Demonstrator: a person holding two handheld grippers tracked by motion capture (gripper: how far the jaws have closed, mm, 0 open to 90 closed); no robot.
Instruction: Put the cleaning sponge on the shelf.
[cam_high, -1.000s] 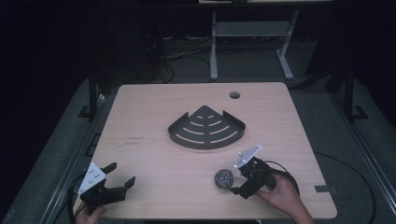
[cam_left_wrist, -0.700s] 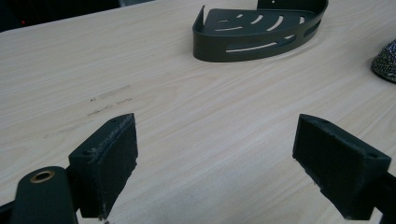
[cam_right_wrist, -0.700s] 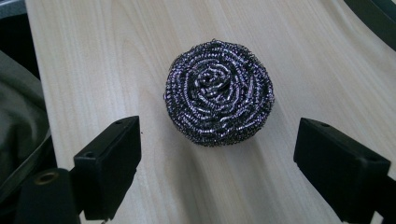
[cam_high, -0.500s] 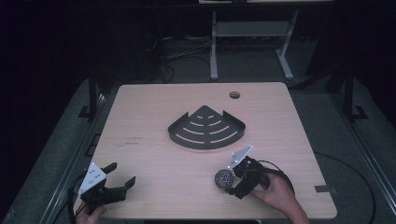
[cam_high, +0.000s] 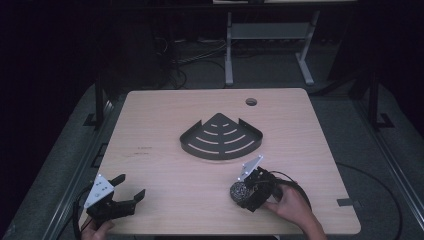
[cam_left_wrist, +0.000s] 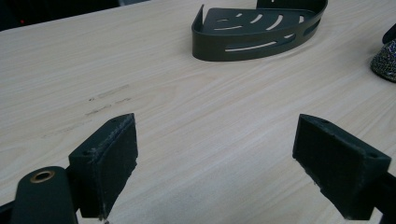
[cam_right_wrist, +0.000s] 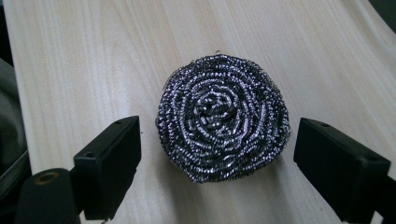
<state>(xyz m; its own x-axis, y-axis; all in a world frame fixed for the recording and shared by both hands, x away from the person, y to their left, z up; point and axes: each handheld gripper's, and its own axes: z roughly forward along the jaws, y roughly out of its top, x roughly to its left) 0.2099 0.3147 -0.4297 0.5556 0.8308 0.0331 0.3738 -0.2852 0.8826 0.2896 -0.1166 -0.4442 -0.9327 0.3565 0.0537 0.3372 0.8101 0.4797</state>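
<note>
Overhead, the right gripper (cam_high: 243, 192) sat at about five o'clock on the table (cam_high: 150, 125), its jaws spread on either side of the steel scourer (cam_high: 237, 190), not yet clamping it. The left gripper (cam_high: 131, 193) rested at seven o'clock, wide open and holding nothing. The black corner shelf (cam_high: 221, 138) lay at the centre.

From the left gripper view, the shelf (cam_left_wrist: 257, 32) stood at one o'clock, the scourer (cam_left_wrist: 385, 60) at three.

From the right gripper view, the scourer (cam_right_wrist: 222, 116) lay between the open pads (cam_right_wrist: 112, 158), nearer the left one.
</note>
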